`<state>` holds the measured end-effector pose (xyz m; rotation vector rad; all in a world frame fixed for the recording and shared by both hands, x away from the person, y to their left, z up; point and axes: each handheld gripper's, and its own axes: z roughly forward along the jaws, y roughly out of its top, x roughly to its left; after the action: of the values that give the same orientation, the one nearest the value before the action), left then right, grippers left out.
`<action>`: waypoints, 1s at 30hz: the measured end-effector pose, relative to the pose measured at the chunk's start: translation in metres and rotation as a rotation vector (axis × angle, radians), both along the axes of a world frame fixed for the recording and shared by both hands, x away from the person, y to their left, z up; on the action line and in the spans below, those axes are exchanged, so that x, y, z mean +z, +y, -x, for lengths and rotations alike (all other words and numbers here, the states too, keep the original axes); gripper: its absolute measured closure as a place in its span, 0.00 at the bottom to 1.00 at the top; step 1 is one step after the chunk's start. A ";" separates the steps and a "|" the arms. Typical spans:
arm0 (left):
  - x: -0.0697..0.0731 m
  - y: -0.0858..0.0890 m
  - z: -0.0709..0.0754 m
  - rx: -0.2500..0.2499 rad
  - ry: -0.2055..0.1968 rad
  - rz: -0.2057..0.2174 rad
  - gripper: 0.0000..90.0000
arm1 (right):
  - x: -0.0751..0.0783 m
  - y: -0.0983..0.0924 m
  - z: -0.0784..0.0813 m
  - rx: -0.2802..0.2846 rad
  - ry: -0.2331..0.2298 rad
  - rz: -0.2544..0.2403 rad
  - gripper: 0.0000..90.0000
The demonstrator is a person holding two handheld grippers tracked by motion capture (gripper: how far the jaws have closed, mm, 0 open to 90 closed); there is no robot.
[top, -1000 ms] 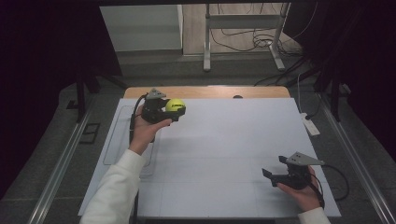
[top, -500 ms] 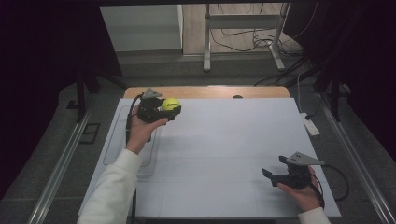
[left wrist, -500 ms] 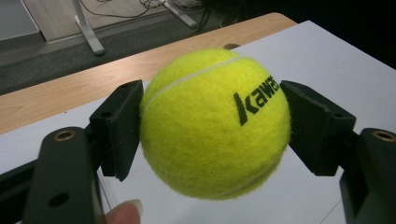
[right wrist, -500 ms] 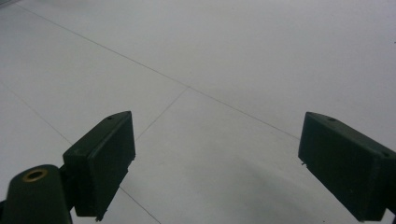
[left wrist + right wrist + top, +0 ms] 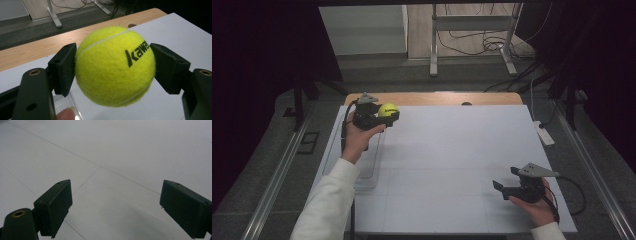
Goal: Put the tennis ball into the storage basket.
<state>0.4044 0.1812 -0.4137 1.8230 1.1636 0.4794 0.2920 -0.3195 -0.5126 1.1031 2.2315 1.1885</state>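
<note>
1. The left gripper (image 5: 384, 116), in the upper left of the high view, is clamped on a yellow tennis ball (image 5: 388, 109). In the left gripper view both black pads press the felt of the ball (image 5: 115, 66) at opposite sides, roughly across its widest part, with the printed lettering facing the camera.

2. That hold looks sound: the pads sit level with each other and the ball bulges evenly above and below them. I would leave the squeeze as it is; pressing harder only dents the felt, and loosening risks a roll-out.

3. The ball hangs above the table's white sheet (image 5: 452, 155), near the far left corner, just beyond a clear plastic tray (image 5: 369, 170) that lies flat under the forearm. If the tray is where the ball goes, the hand should come back over it and descend until the ball rests inside before letting go.

4. The main risk is bounce or roll: a ball dropped from height would escape over the shallow rim or off the wooden table edge (image 5: 437, 98).

5. The right gripper (image 5: 504, 187), in the lower right of the high view, is spread wide with nothing between its jaws; its own view shows bare sheet (image 5: 112, 157). It is well apart and can wait there.
</note>
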 end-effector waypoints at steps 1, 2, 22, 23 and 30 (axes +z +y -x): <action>0.000 0.001 0.000 0.006 0.000 0.002 0.30 | 0.000 0.000 0.000 0.000 0.000 0.000 0.12; 0.000 0.003 0.000 0.011 0.000 0.002 0.30 | 0.000 0.000 0.000 0.000 0.000 0.001 0.12; -0.003 0.033 -0.004 0.091 0.007 -0.006 0.30 | 0.000 0.000 0.000 0.002 0.001 0.002 0.12; -0.003 0.033 -0.004 0.091 0.007 -0.006 0.30 | 0.000 0.000 0.000 0.002 0.001 0.002 0.12; -0.005 0.040 -0.005 0.110 0.009 -0.015 0.30 | 0.000 0.000 0.000 0.002 0.000 0.003 0.12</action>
<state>0.4090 0.2214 -0.4188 1.7821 1.2745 0.5449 0.2920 -0.3190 -0.5128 1.1001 2.2344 1.1862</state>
